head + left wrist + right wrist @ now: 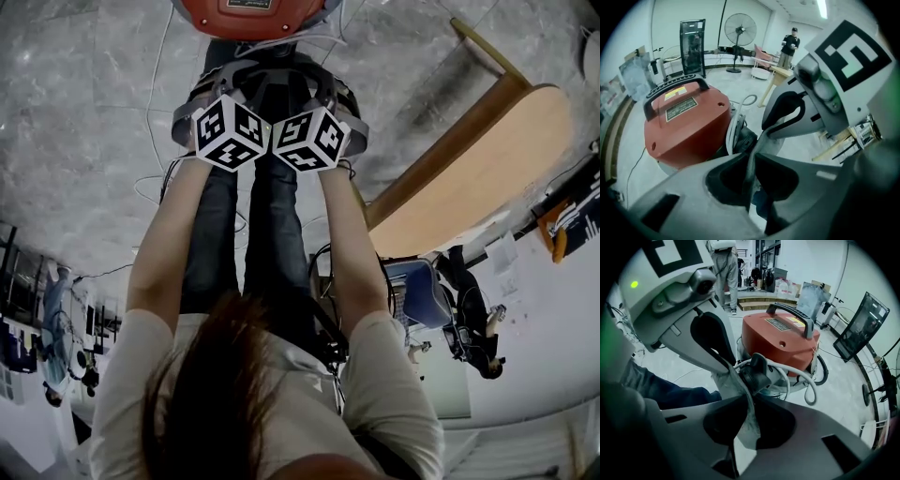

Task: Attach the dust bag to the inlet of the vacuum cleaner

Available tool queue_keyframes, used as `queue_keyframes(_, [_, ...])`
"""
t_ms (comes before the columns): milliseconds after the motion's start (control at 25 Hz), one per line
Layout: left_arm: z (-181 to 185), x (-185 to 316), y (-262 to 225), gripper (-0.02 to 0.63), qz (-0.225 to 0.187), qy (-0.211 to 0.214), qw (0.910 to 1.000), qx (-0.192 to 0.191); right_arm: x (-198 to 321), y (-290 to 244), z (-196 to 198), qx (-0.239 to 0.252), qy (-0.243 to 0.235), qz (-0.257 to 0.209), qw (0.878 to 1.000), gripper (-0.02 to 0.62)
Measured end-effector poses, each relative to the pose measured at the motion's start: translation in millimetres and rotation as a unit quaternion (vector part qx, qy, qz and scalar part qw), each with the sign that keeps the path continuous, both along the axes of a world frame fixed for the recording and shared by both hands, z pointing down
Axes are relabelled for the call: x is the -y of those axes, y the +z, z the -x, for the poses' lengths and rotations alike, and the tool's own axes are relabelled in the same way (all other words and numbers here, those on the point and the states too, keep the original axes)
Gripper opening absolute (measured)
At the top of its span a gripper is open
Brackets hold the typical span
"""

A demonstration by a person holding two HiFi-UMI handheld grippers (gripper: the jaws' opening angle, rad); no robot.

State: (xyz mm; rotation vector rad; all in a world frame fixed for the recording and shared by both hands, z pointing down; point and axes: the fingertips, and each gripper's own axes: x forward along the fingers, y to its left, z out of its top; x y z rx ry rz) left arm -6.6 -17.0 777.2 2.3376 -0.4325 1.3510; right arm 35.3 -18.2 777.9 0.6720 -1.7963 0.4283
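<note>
L gripper (751,160) – my fingers are nearly together, pinching a thin grey edge of the dust bag (726,380); the cloth runs straight up through the slot between them. R gripper (747,401) does the same: fingers close on a wider fold of that bag, which hangs out below them and rises above them toward the other gripper's body. So both grip one bag, stretched betw. the two. In the head view the grippers sit side by side, their marker cubes (230,131) almost touching, both pointing steeply down.

Just past the R fingers the cloth meets a black collar (754,373) on the vacuum cleaner (780,345), touching it or very near; can't tell if it's seated on it. A white hose (806,385) loops round that collar. The vac itself is red w/ a black handle (792,315) on top, standing on the grey floor (84,112) right in front of me – my jeans (661,390) are beside it.

Further off: a wooden table (487,178) to my right, a standing fan (739,30) and a person (790,47) at the back of the room.
</note>
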Motion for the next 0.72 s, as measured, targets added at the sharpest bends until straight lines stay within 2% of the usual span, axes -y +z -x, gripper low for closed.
queue_keyframes(160, [29,-7,-4,0.066,-0.003,-0.034,0.9994,-0.008,-2,-4,29,-0.002,-0.029,0.002,1.000,0.054])
queue_keyframes(240, [29,-5,-2,0.066,-0.008,-0.032,0.9994,-0.007,-2,-4,28,-0.001,-0.034,0.001,0.999,0.054])
queue_keyframes(400, [-2,11,5,0.074,-0.011,0.018,0.9997,-0.011,2,-3,-1,0.008,0.016,-0.014,1.000,0.051])
queue_keyframes(560, [-3,15,4,0.094,-0.004,0.056,0.9983,-0.013,1,-4,-2,0.013,0.036,-0.024,0.999,0.051])
queue_keyframes(720, [-2,11,3,0.090,0.004,0.011,0.9998,-0.018,3,-3,-2,0.012,0.023,-0.020,0.999,0.052])
